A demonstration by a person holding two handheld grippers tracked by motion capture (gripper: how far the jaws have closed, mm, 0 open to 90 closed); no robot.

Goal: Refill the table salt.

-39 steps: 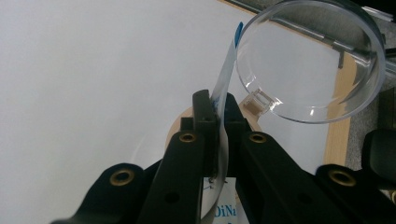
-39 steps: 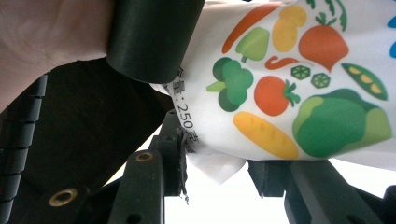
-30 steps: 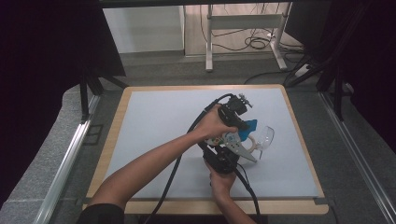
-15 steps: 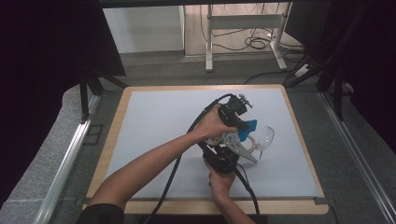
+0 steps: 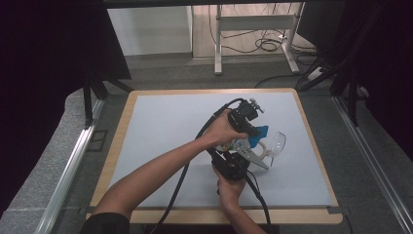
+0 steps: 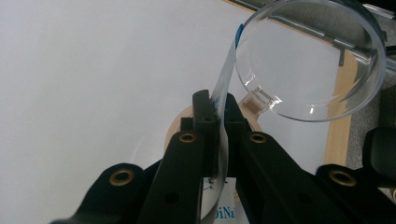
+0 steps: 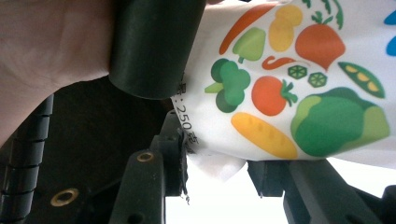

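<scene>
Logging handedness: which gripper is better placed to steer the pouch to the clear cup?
Probably left: the left gripper is shut on the pouch edge beside the clear cup rim; the right gripper sits farther down.

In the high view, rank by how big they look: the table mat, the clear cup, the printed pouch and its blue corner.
1. table mat, by far the largest
2. clear cup and printed pouch: alike, pouch partly hidden by the grippers, so unranked
3. blue corner, smallest

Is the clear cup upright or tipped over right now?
Tipped. In the left gripper view the clear cup shows its round mouth side-on toward the camera, and in the high view it lies on its side on the table.
</scene>
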